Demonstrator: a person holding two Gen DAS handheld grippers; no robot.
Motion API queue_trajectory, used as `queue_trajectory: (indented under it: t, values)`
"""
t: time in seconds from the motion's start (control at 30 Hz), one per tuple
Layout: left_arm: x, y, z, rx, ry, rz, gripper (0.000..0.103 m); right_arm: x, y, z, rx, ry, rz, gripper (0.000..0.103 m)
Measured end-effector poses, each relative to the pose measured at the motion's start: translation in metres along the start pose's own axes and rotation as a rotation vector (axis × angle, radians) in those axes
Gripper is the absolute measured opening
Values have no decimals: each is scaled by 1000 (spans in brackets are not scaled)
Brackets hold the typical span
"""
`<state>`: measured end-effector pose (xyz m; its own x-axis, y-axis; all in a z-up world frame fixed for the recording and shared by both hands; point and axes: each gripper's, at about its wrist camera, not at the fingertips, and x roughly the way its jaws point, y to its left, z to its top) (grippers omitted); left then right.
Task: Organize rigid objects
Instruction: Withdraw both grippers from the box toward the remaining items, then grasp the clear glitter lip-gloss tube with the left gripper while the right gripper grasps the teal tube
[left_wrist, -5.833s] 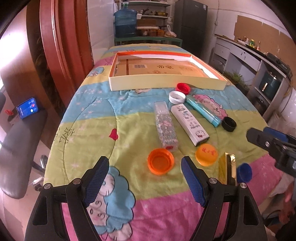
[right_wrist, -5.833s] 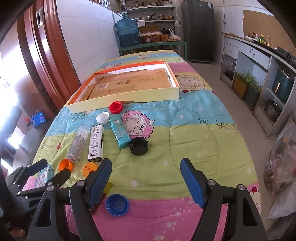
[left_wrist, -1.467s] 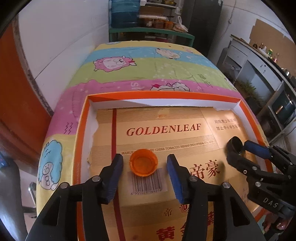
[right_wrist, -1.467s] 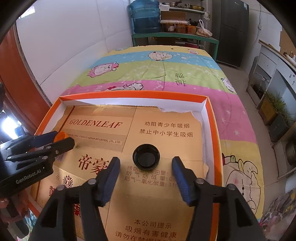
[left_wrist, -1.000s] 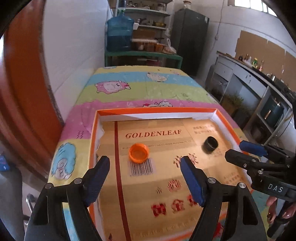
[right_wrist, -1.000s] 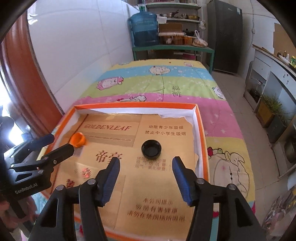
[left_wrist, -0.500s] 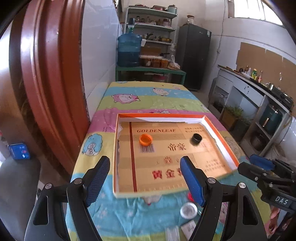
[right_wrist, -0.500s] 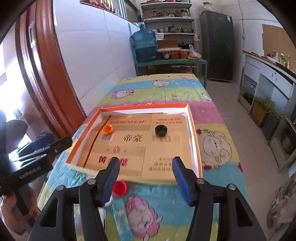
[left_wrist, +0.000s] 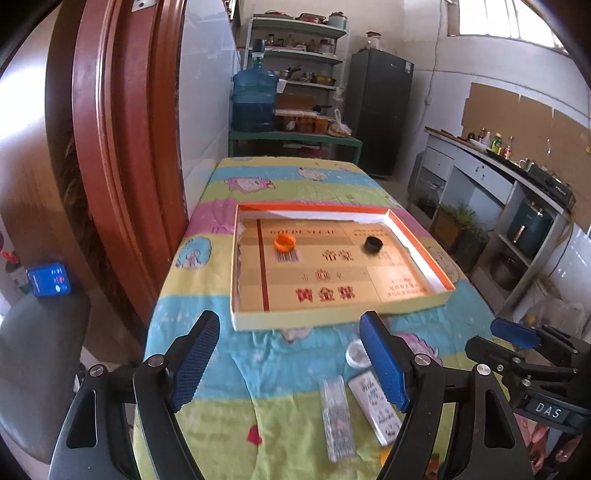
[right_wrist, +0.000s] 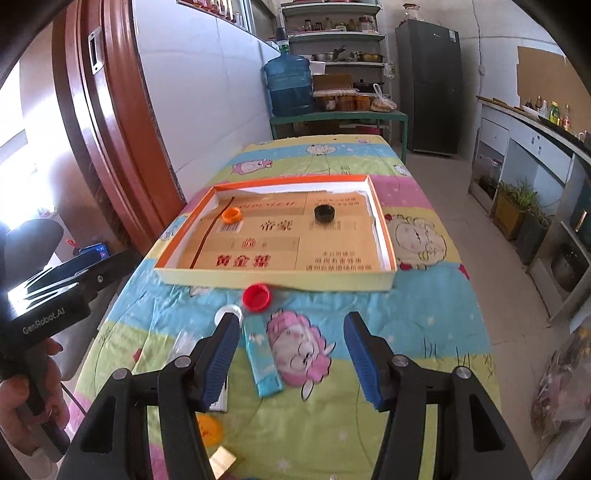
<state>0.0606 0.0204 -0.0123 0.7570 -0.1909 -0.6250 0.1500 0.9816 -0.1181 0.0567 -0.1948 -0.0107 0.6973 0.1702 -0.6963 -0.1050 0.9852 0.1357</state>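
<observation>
Two tools, both spread wide and gripping nothing: left tool (left_wrist: 290, 363) low in the left wrist frame, right tool (right_wrist: 290, 363) low in the right wrist frame, each held above the quilt-covered desk (right_wrist: 424, 306).

Between the right tool's blue pads (right_wrist: 221, 360), lower centre of the right view: long light-blue tube (right_wrist: 263, 363) lying flat. Just above it, round red plastic cap (right_wrist: 256, 297), close to the near wall of the shallow orange-rimmed cardboard tray (right_wrist: 280, 282). Left of the red cap, partly hidden behind the left pad: small white cap (right_wrist: 229, 312). Lower left: yellow-orange lid (right_wrist: 208, 430).

Lower centre of the left view: clear rectangular box with speckled contents (left_wrist: 337, 421) beside a white printed carton (left_wrist: 375, 411), side by side.

Inside the tray, mid-frame: orange bottle cap (left_wrist: 284, 243) toward the left, black round cap (left_wrist: 373, 245) toward the right, well apart.

Upper centre, beyond the desk: large blue water jug (right_wrist: 290, 85).
</observation>
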Motion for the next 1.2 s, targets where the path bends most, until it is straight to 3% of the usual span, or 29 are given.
queue_trajectory:
  t: [0.13, 0.23, 0.37, 0.8, 1.0, 1.07, 1.17, 1.2]
  values:
    - [6, -3, -21, -3, 33, -20, 79, 2, 4, -10, -16, 15, 11, 59]
    - [18, -8, -40, 1, 90, -27, 70, 9, 5, -18, -17, 40, 11, 59]
    - [26, -13, -57, 5, 125, -22, 69, 14, 5, -27, -12, 64, 21, 59]
    - [56, -20, -71, 22, 214, -29, 69, 31, 0, -36, -7, 111, 32, 59]
    - [59, -19, -74, 18, 209, -77, 43, 42, 2, -36, -22, 141, 57, 59]
    - [60, -21, -75, 31, 210, -87, 25, 45, 4, -35, -33, 148, 65, 59]
    - [59, -24, -76, 42, 207, -91, 21, 50, 9, -35, -67, 149, 62, 58]
    - [60, -24, -75, 41, 207, -92, 21, 53, 11, -35, -87, 149, 49, 53]
